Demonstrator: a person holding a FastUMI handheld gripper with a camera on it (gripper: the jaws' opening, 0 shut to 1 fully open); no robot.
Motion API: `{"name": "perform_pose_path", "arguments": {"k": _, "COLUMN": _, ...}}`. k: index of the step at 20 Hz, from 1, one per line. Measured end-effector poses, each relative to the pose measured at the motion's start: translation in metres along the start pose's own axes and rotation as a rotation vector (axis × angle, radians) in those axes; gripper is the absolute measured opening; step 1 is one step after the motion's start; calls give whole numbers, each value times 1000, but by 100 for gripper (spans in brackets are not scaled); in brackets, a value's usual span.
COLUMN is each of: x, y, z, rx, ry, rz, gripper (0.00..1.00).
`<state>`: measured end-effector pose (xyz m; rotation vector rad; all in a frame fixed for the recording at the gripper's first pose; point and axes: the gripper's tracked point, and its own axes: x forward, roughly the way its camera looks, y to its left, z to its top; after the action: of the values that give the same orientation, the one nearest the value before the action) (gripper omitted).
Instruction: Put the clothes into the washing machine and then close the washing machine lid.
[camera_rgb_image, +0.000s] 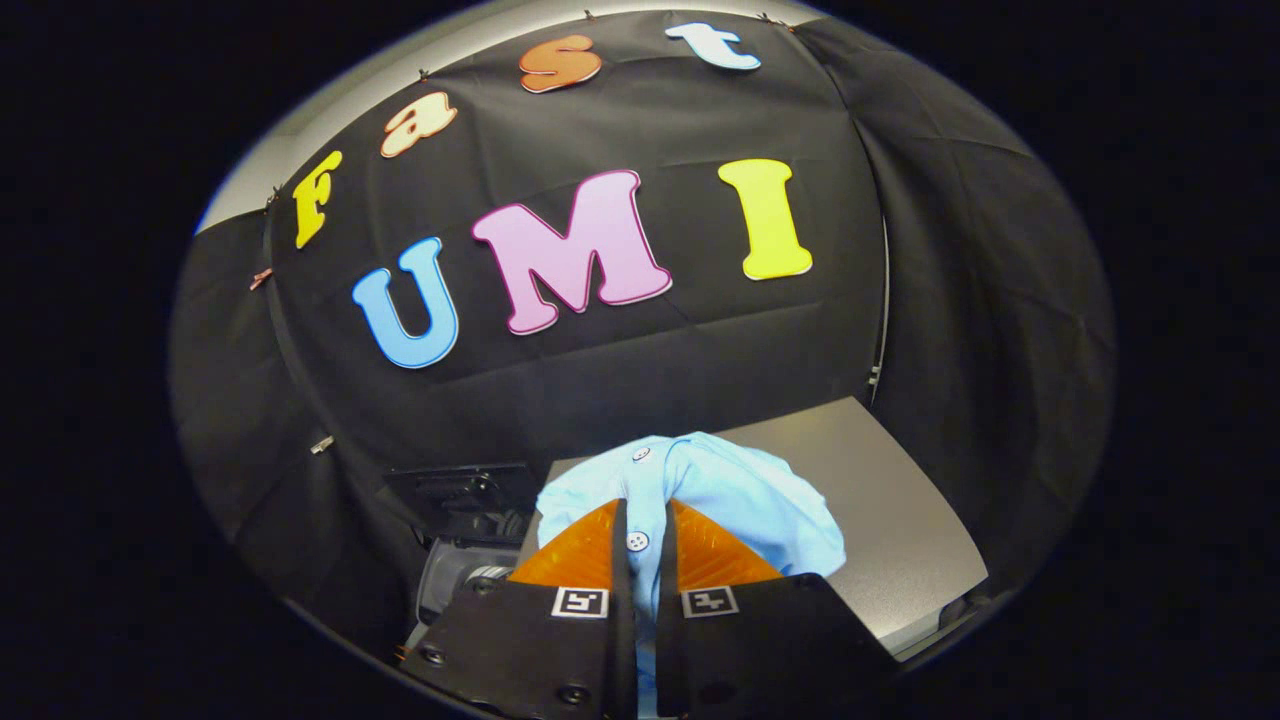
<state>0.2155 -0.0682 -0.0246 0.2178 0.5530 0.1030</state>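
The tool (641, 545) is clamped on the shirt (730, 490), which bunches just ahead of it, lifted over the counter (900, 500). The washer (465, 560) sits left of the shirt; loading and lid-closing remain, I judge.

Gripper (640, 545) raised and pointing ahead, tilted a little to one side. Fingers (590, 550) drawn nearly together, one narrow slit left between them. Both pressing on a fold of the shirt (740, 490), pinched at the button strip. Fingertips buried in the cloth, which bulges out past and around them.
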Motion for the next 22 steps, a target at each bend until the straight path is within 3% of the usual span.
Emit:
{"name": "perform_pose_path", "arguments": {"k": 11, "x": -69, "y": 167, "z": 23, "rx": -90, "ry": -116, "rz": 216, "gripper": 12}}
{"name": "perform_pose_path", "arguments": {"k": 22, "x": -37, "y": 320, "z": -25, "rx": -91, "ry": -79, "rz": 369, "gripper": 12}}
